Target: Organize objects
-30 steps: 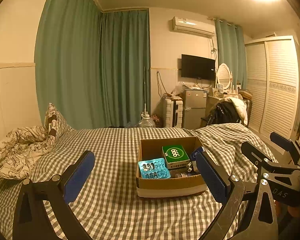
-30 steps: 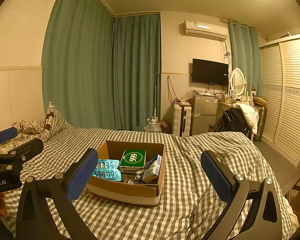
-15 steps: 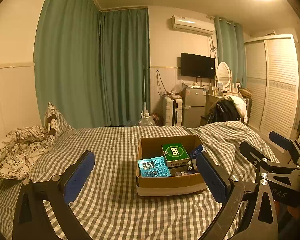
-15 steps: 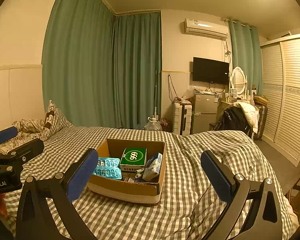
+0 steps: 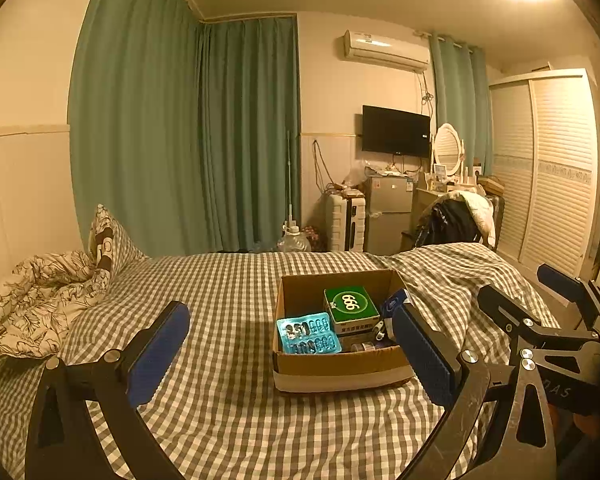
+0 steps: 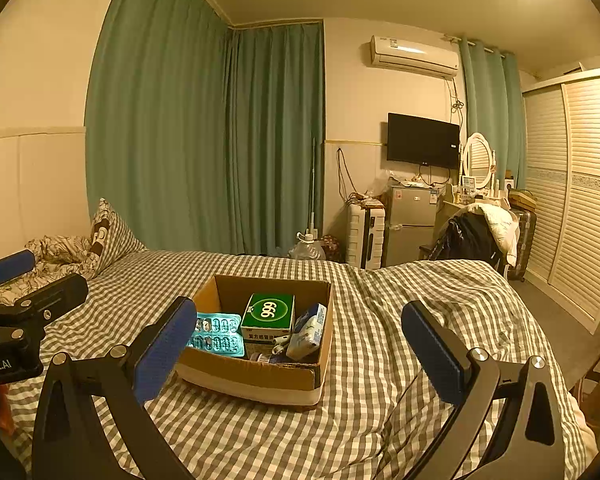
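Note:
An open cardboard box point(image 5: 340, 370) point(image 6: 256, 378) sits on the checked bed cover. Inside lie a green medicine carton point(image 5: 351, 306) point(image 6: 269, 313), a teal blister pack point(image 5: 306, 333) point(image 6: 217, 334), a blue-and-white packet point(image 6: 310, 330) and a small bottle point(image 5: 362, 347). My left gripper point(image 5: 290, 354) hovers open in front of the box, nothing between its blue pads. My right gripper point(image 6: 296, 350) is open too, held above the bed with the box seen between its fingers. Each gripper shows at the edge of the other's view.
A rumpled floral quilt point(image 5: 32, 300) and a checked pillow point(image 5: 108, 240) lie at the bed's left end. Beyond the bed stand a small fridge point(image 5: 388, 214), a white suitcase point(image 5: 346, 222), a chair draped with clothes point(image 5: 456, 220) and a louvred wardrobe point(image 5: 556, 168).
Both views have tilted up slightly, so the box sits a little lower and farther. Both grippers stay open and the box's contents have not moved.

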